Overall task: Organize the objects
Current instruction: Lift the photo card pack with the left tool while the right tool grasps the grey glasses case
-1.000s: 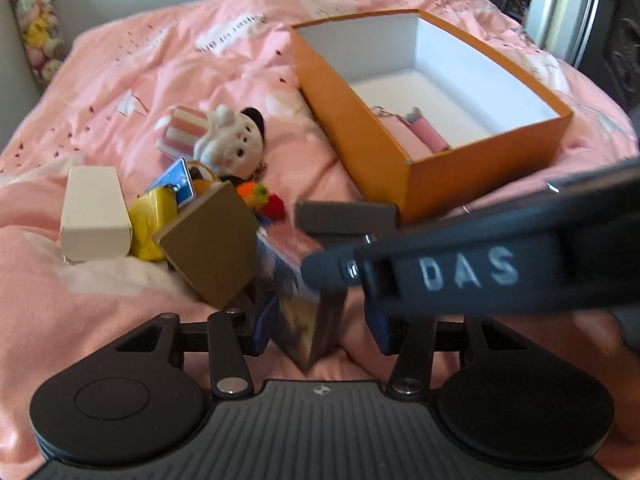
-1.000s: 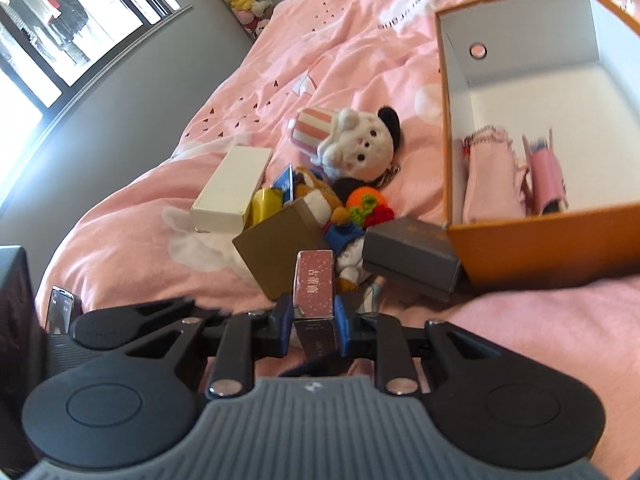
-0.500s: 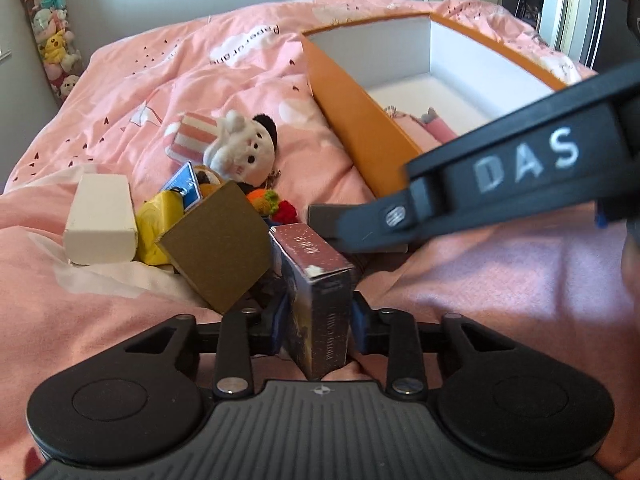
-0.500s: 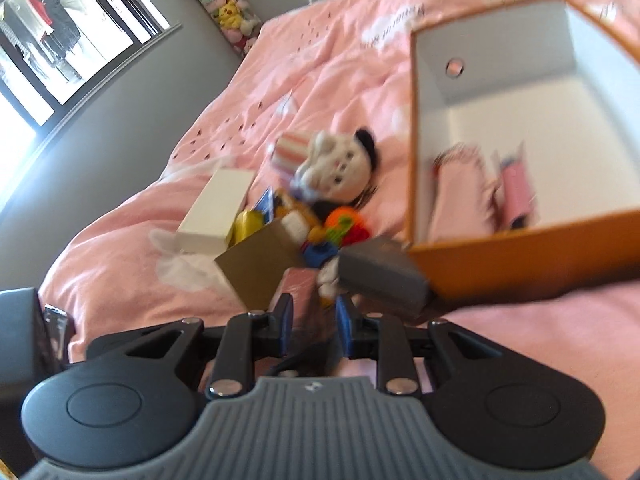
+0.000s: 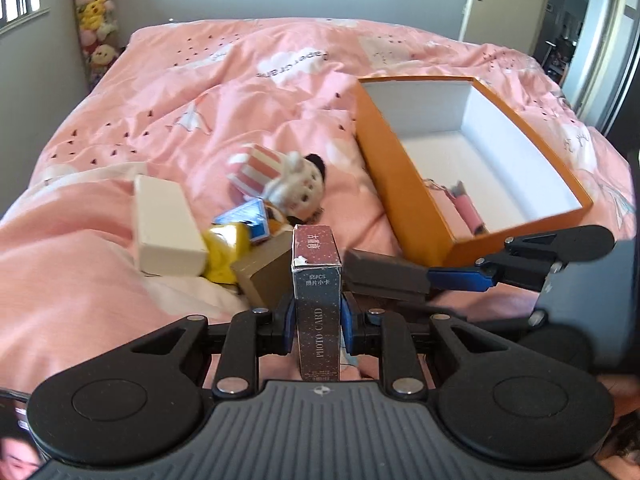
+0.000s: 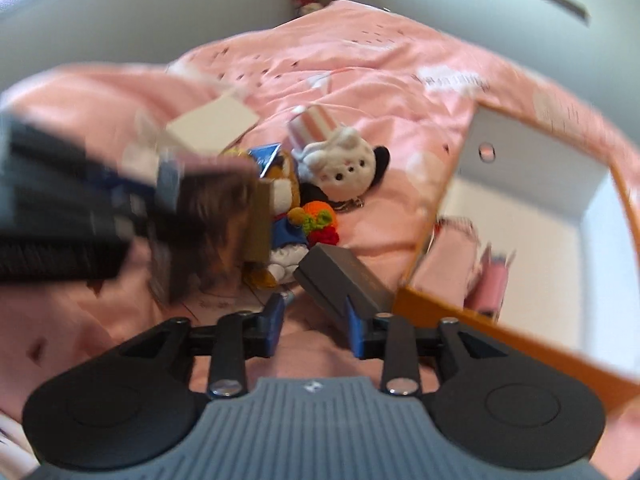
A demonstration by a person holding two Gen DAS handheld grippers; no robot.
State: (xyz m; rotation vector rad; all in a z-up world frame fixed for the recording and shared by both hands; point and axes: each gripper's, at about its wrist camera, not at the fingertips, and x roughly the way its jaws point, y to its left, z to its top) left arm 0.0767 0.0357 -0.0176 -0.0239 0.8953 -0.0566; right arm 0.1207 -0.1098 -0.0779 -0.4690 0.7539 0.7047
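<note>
The tall dark card box (image 5: 317, 304) printed "PHOTO CARD" and "55PCS" stands upright, pinched in the left hand-held gripper (image 5: 316, 322), now raised clear of the pink bed quilt (image 5: 224, 92). The right hand-held gripper (image 6: 316, 322), which held it a second ago, is spread around a flat grey box (image 6: 344, 276) touching the orange cardboard box (image 5: 404, 204).
</note>
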